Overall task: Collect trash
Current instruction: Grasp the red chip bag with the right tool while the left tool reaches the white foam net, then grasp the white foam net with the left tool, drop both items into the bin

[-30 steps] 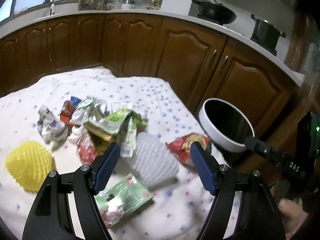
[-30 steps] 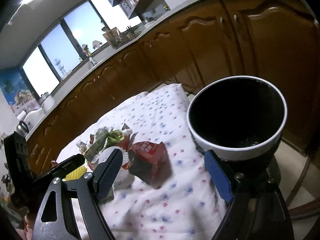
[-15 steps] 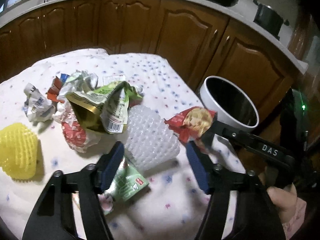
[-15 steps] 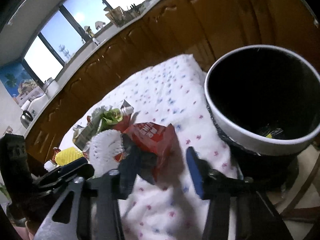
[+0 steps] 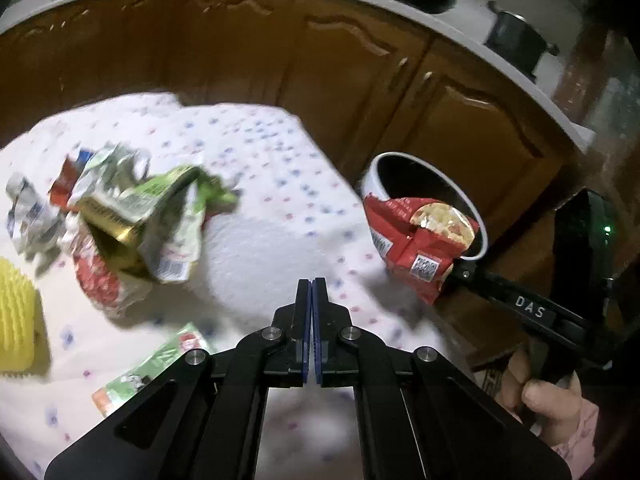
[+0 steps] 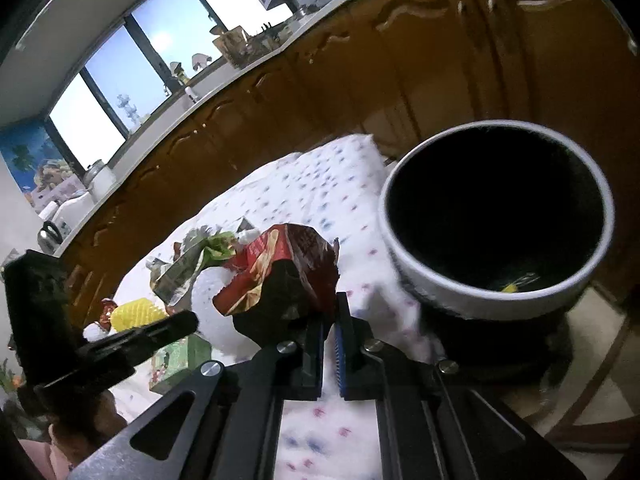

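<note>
We see the right tongs point(image 6: 329, 322) clenched on a crumpled red snack bag point(image 5: 420, 236), lifted just beside the round white-rimmed black bin point(image 6: 496, 216). The left tongs point(image 5: 311, 286) are pressed together and hold nothing, above the dotted white cloth surface point(image 5: 276, 184), further from the bin.

Left gripper point(image 5: 311, 286) closed empty; right gripper point(image 6: 329, 320) pinched together, holding something.
</note>
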The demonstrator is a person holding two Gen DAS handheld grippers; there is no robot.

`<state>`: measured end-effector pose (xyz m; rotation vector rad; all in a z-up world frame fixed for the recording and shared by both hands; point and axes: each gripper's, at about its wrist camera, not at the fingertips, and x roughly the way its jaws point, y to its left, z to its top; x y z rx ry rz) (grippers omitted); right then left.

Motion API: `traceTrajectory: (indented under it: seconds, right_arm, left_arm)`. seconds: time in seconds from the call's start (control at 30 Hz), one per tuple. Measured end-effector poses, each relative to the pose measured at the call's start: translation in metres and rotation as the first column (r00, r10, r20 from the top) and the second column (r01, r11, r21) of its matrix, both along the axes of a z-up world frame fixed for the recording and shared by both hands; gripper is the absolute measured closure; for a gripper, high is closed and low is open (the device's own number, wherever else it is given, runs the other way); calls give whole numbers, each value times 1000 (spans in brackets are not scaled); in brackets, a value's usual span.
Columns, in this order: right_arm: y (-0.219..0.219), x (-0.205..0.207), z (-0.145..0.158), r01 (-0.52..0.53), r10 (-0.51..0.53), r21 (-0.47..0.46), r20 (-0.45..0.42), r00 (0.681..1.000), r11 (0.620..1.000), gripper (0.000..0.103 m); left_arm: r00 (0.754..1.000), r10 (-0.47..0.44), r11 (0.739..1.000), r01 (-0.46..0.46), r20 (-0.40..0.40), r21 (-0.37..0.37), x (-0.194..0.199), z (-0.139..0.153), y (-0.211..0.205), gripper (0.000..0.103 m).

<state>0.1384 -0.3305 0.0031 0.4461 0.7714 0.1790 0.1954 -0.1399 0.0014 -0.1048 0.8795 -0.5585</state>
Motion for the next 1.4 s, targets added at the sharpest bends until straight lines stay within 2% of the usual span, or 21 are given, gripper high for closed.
traceTrajectory:
  seconds: [0.33, 0.43, 0.5, 0.53, 0.57, 0.67, 0.8, 0.87, 0.93, 1.17, 1.4]
  right_arm:
    - [-35, -24, 19, 98, -96, -61, 29, 995, 993, 99]
    - [-39, -29, 19, 102, -101, -55, 28, 994, 993, 99]
    - [-39, -31, 18, 97, -95, -49, 31, 995, 994, 99]
    - [-38, -31, 17, 94, -92, -45, 31, 995, 995, 99]
    - [-38, -30, 16, 90, -89, -36, 31, 996, 995, 99]
    - [-36, -27, 11, 80, -80, -20, 26, 996, 997, 99]
    - [-37, -24, 7, 79, -79, -4, 19, 997, 997, 99]
    - [-40, -24, 8, 87, -87, -2, 17, 996, 996, 99]
    - [-43, -24, 9, 94, -94, -3, 18, 995, 996, 99]
    - [-54, -30, 18, 127, -126, -28, 42, 991, 992, 99]
    - [-71, -31, 25, 172, -169, -61, 53, 984, 983, 98]
  left_arm:
    - [998, -39, 999, 39, 57, -11, -5, 20, -15, 103]
    - [998, -22, 999, 19, 64, 39, -5, 22, -12, 102]
    - [998, 20, 996, -25, 52, 86, -3, 17, -5, 90]
    - [998, 43, 994, -47, 41, 100, 0, 12, 0, 65]
    - [997, 61, 992, -65, 42, 104, 1, 9, 3, 49]
    - [995, 97, 984, -102, 37, 144, 13, -3, 2, 49]
    - [997, 77, 977, -79, 18, 196, 28, -19, -16, 51]
    - [999, 49, 977, -51, 13, 208, 32, -23, -25, 86]
    - [999, 34, 979, -35, 10, 199, 32, -24, -28, 91]
    - [998, -35, 992, 30, 43, 123, 19, 0, -41, 93]
    - [991, -101, 991, 93, 82, 96, 12, 26, -68, 93]
